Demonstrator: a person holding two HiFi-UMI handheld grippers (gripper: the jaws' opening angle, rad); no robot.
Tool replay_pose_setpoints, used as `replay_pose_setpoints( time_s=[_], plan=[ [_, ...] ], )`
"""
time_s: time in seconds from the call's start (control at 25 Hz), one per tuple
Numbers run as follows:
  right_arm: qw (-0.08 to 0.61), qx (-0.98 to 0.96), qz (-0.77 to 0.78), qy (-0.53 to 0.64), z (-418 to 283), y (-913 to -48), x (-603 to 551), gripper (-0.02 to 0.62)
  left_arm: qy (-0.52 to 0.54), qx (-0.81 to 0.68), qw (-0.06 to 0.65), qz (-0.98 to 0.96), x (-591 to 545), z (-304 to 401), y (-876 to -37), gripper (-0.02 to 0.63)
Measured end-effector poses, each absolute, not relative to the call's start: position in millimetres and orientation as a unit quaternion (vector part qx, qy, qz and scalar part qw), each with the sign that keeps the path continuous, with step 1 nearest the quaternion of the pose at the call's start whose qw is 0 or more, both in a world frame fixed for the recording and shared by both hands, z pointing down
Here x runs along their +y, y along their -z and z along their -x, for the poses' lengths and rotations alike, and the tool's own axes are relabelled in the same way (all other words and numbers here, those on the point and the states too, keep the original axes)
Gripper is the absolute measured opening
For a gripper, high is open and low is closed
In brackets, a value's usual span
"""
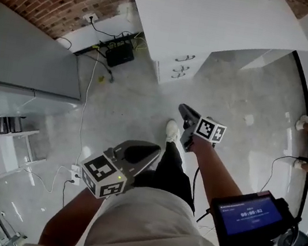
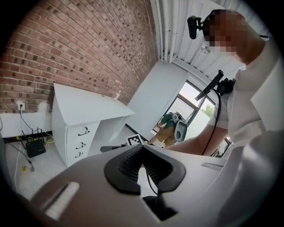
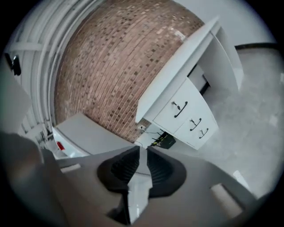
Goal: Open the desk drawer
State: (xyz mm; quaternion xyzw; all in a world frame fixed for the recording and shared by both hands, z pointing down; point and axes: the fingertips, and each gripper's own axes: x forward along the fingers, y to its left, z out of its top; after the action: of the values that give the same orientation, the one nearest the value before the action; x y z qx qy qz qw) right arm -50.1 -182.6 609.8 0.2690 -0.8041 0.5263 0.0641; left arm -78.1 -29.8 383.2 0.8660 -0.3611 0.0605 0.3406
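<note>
The right gripper (image 1: 186,112), at the centre of the head view, had its jaws pressed almost together on nothing. The left gripper (image 1: 148,149), below and left of it, was likewise closed and empty. If either gripper arrived closed, it would likely knock the handle (image 3: 179,108) rather than hook it. The handle seemed to be a thin dark loop, though it was small in every view, and a shallow hold might slip off during the pull. The top drawer (image 1: 183,58) headed a stack of three under the white counter (image 1: 219,13), at the top centre of the frame. It was well apart from both grippers across the floor (image 1: 139,105).
</note>
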Motion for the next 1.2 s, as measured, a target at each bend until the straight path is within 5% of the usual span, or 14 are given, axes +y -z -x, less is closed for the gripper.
replay_pose_setpoints(
  time_s=[0.56,1.2],
  plan=[
    [-0.06,-0.696,-0.314,-0.643,90.9,-757.1,-370.6,0.058,-0.094,-0.32,0.359,-0.872,-195.9,40.1,-445.0,0.006],
    [-0.129,-0.645,-0.339,-0.673,117.2,-822.0,-451.7,0.055,-0.113,-0.325,0.393,-0.853,-227.1,47.1,-481.4,0.006]
  ],
)
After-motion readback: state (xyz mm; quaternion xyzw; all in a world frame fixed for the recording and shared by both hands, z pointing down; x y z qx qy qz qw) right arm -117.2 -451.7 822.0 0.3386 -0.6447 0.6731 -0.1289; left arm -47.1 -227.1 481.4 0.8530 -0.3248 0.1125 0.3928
